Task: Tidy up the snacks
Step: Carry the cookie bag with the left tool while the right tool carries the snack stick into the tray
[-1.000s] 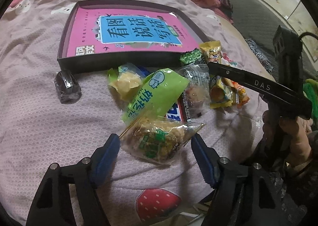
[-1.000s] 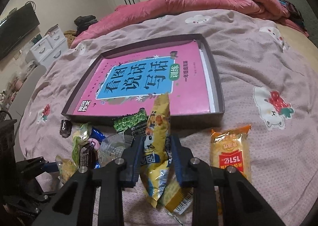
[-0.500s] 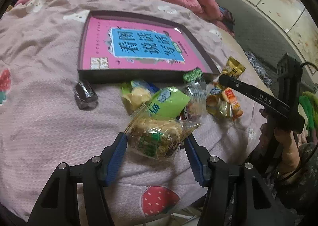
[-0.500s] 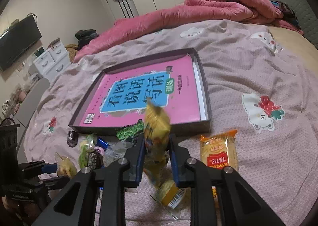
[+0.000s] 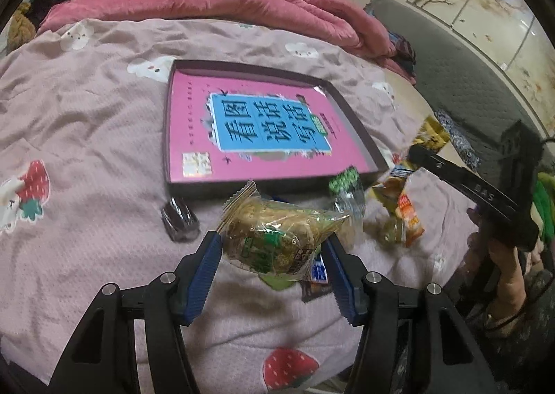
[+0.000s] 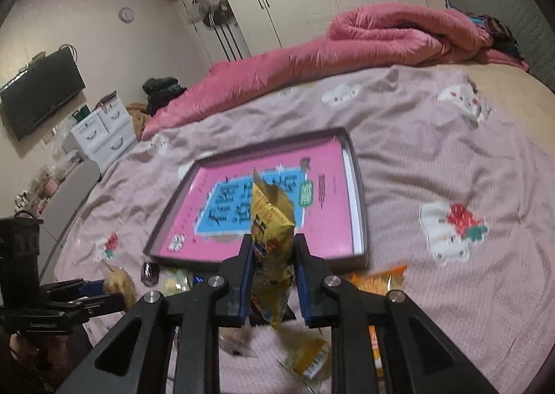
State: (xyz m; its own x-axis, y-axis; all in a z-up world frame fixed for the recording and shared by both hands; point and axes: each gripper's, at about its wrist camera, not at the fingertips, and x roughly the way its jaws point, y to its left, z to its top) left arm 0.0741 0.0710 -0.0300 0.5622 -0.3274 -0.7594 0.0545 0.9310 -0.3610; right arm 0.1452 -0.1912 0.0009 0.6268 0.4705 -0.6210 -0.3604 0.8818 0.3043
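A bed (image 5: 86, 123) under a pink-grey cover carries my dark tray (image 5: 350, 109), a pink book (image 5: 242, 137) lying flat inside it. Loose snacks (image 5: 402, 217) are heaped just in front of the tray's near wall. My left tongs (image 5: 272, 251), partway open, are clamped on a clear packet of golden snack (image 5: 277, 234), raised off the cover. My right tongs (image 6: 272, 276), squeezed almost together, pinch a yellow packet (image 6: 272, 220) upright above the pile.
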